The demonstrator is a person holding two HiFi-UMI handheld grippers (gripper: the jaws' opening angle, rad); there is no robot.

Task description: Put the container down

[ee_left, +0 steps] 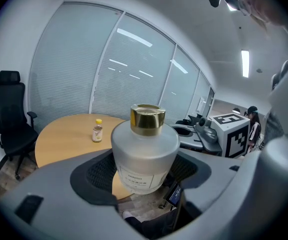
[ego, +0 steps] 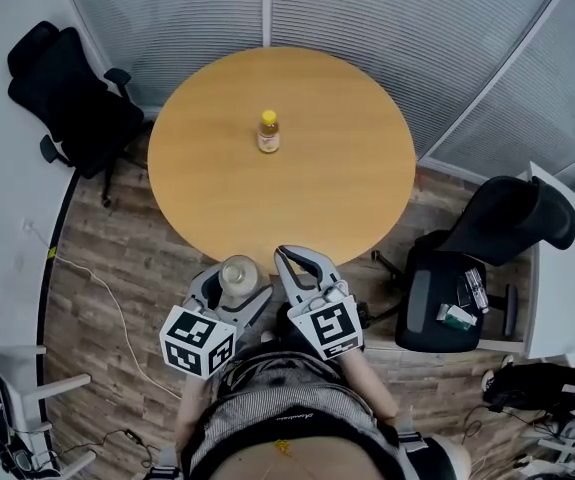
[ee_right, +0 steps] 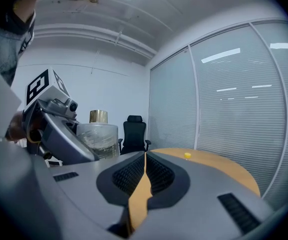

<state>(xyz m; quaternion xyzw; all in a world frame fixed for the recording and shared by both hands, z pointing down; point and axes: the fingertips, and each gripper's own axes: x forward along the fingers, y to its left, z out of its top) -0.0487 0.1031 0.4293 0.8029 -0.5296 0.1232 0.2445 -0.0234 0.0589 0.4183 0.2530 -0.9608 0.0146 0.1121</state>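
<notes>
The container, a frosted jar with a gold cap, is clamped between the fingers of the left gripper and held in the air just off the near rim of the round wooden surface. The print on its white label is too small to be read. The right gripper is closed on nothing, its fingers pressed together. A small yellow-capped bottle stands alone mid-surface. A black office chair is set beside the surface.
</notes>
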